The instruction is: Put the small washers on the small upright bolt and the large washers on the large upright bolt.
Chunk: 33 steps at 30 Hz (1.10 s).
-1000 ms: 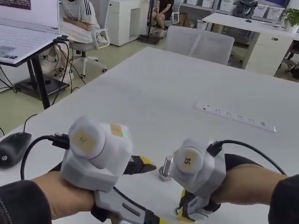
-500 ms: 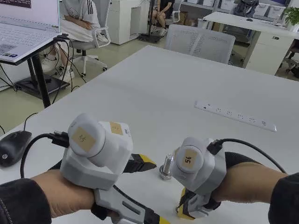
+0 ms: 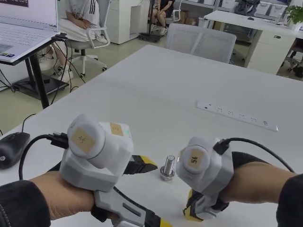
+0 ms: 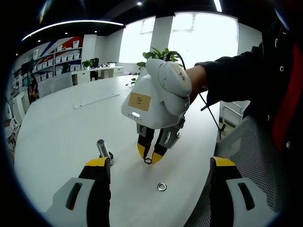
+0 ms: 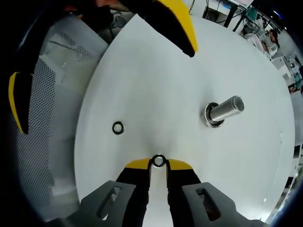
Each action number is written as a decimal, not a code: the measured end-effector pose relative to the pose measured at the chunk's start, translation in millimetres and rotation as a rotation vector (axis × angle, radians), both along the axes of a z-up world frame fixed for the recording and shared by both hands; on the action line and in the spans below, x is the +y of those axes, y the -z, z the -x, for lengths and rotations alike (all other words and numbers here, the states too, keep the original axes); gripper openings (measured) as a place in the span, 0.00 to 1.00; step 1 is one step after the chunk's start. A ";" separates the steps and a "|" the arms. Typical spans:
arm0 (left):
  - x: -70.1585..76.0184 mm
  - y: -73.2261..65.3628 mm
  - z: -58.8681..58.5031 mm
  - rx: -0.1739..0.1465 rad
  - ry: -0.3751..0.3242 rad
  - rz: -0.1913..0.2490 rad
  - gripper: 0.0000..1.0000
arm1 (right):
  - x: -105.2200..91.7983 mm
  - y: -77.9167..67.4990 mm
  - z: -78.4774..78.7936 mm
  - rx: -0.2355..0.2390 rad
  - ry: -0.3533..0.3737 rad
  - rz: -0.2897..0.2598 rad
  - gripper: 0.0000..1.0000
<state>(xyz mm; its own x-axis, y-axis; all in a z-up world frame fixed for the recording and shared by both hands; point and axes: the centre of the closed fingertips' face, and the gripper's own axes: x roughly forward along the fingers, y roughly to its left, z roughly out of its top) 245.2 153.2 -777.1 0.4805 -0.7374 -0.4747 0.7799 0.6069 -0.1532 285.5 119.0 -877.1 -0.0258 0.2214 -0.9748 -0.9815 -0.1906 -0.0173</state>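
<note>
A washer (image 5: 159, 156) was pinched between the tips of the right gripper (image 5: 159, 165), close to the white table (image 5: 156, 85). The upright bolt (image 5: 222, 111) stood near. A second washer (image 5: 118, 127) lay loose on the other side. The left gripper (image 4: 161, 163) hovered opposite with its jaws spread wide. A power strip (image 3: 236, 116) lay well beyond.

White table (image 3: 165, 85) in front of me. Steel bolt (image 3: 168, 167) upright on it, near my edge. One washer (image 5: 118, 127) flat, loose, apart from bolt. White power strip (image 3: 236, 115) farther out. Black mouse (image 3: 10, 149) at my left.
</note>
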 end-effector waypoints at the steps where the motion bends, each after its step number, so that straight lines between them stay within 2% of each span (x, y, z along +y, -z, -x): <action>1: -0.2 0.1 0.1 0.001 0.000 0.001 0.86 | -1.5 -0.7 -0.3 0.000 0.002 0.000 0.14; 12: -1.3 1.3 0.6 0.006 0.005 -0.003 0.86 | -25.4 -11.3 -3.4 0.002 0.044 -0.001 0.14; 22: -2.0 2.8 1.3 0.012 0.010 -0.006 0.87 | -51.6 -13.8 -6.9 -0.003 0.088 0.010 0.14; 33: -3.8 4.7 2.4 0.018 0.019 -0.009 0.87 | -77.4 -24.9 -16.3 -0.021 0.150 0.005 0.14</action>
